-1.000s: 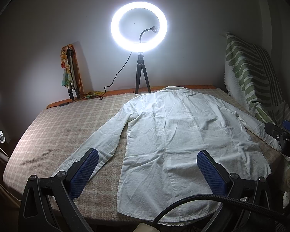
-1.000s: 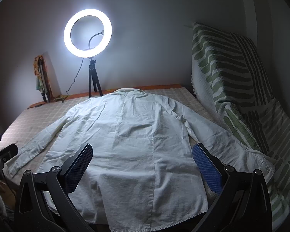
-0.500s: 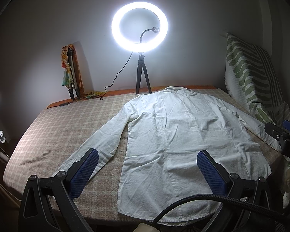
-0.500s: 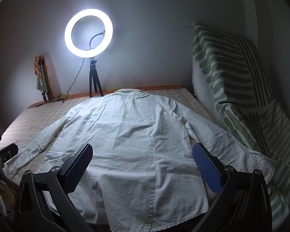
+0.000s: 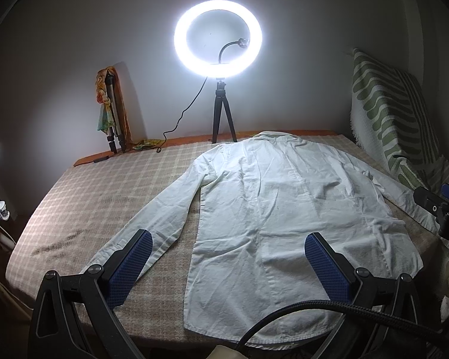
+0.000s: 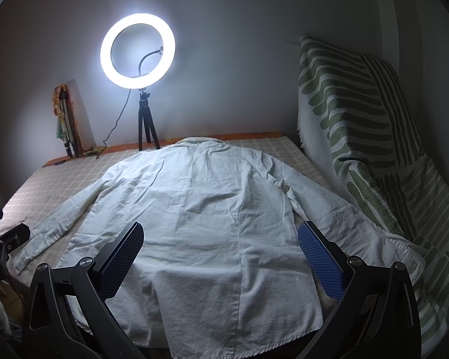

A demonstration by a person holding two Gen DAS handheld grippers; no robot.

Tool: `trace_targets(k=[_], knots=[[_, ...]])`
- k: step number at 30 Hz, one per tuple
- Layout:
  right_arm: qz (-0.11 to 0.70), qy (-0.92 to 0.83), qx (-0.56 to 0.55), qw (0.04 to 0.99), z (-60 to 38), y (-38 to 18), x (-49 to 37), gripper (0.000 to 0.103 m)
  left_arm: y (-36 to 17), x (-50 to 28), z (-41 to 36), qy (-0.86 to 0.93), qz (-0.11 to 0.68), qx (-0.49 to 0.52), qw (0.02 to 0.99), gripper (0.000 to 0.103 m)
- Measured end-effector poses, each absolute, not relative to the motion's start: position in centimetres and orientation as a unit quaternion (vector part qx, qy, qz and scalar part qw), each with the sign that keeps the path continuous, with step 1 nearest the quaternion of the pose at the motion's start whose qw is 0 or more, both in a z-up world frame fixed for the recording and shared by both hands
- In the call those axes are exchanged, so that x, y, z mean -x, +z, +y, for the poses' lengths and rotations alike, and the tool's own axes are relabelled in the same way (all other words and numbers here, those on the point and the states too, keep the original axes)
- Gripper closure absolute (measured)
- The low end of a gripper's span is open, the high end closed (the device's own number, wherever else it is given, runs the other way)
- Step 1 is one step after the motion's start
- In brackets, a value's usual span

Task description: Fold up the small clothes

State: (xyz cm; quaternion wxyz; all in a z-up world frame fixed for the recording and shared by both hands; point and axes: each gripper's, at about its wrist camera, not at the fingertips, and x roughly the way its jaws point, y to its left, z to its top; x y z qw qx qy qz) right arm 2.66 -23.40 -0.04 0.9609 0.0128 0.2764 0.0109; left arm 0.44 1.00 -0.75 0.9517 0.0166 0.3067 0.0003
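Nothing was folded yet: the white shirt (image 5: 284,209) lay flat, back up, sleeves spread, collar at the far edge (hem nearest), while the left gripper (image 5: 227,254) and right gripper (image 6: 221,248) hovered spread and empty.

My white shirt (image 6: 212,224) is matt, creased woven cloth on a rough checked cloth cover (image 5: 104,197), my grippers' fingers (image 5: 128,266) are matt black plastic with blue dimpled pads (image 6: 321,261), and upper right a green-striped blanket (image 6: 359,113) looks waffle-knit.
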Motion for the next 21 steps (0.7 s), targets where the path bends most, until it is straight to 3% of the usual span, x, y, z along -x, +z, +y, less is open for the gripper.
trace_targets(k=[21], knots=[[0.277, 0.015, -0.009, 0.961, -22.79, 0.12, -3.03, 0.001, -0.76, -0.54, 1.14, 0.000, 0.307, -0.016, 0.951, 0.000]])
